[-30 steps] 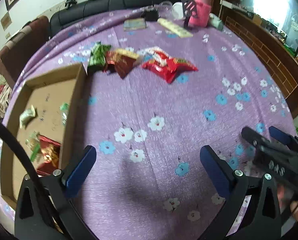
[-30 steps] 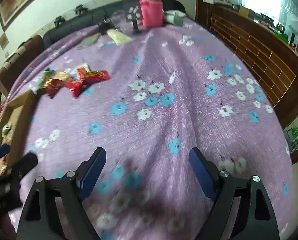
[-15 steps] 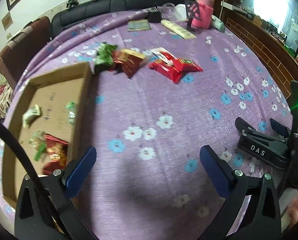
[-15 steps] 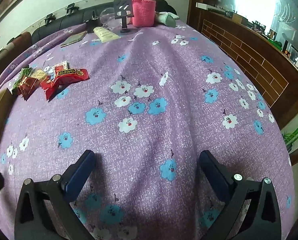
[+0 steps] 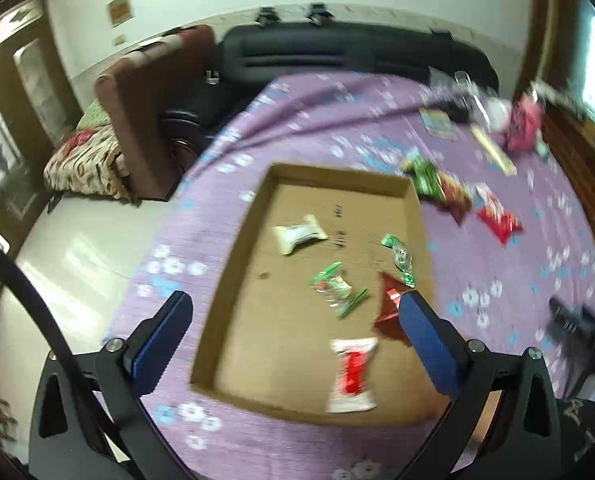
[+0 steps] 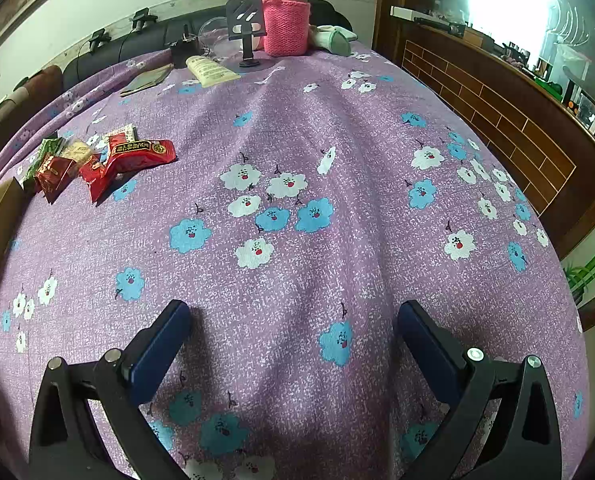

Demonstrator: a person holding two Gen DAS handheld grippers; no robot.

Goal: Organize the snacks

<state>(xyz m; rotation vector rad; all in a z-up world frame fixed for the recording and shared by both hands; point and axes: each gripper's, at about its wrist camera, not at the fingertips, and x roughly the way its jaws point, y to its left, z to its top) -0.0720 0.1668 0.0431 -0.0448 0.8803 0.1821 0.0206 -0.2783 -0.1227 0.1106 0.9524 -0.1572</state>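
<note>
Showing only leftward: cardboard tray (image 5: 233,288) holding white-red packet (image 5: 351,376)

Purple flowered tablecloth (image 6: 297,128), brown box (image 5: 337,178)

Right gripper (image 6: 293,336) above the purple flowered cloth (image 6: 337,140)
Jaws wide apart, empty; red and green snack packets (image 6: 109,160) lie far left.
</note>
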